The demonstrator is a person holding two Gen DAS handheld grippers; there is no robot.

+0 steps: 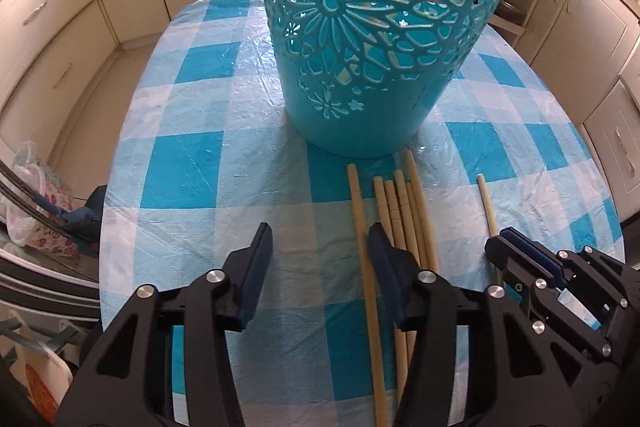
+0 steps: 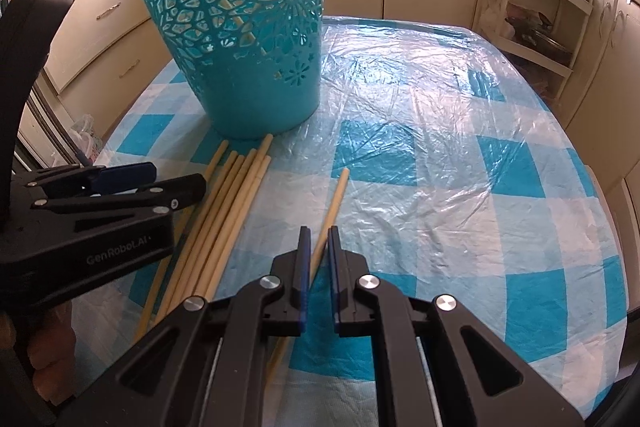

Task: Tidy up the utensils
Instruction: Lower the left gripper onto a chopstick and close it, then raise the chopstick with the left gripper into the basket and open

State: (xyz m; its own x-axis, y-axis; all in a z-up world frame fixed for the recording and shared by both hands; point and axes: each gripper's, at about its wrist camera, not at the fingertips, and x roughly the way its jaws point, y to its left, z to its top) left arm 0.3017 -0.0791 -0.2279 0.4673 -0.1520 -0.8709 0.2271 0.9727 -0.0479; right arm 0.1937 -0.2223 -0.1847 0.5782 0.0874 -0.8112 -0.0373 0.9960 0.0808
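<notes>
A desk (image 2: 460, 155) draped in blue-and-white check under clear plastic carries a tall teal cut-out basket (image 1: 360, 39), its base just beyond a loose bundle of pale wooden chopsticks (image 2: 224, 211) lying lengthwise toward it. The left gripper (image 1: 318, 243) hangs over the bundle with its jaws partly apart; one chopstick (image 1: 366, 259) of the bundle lies in the gap close by the right-hand pad, and the pads do not appear to press on it. The right gripper (image 2: 318, 241) is closed on a single chopstick (image 2: 334, 203) lying apart from the bundle, near its lower end. The step in hand looks like pick-up: one stick is secured, another being lined up. The next move calls for the left jaws to pinch that stick, then for each to be raised, tipped upright and lowered over the basket's rim, which stands high above the desk.
</notes>
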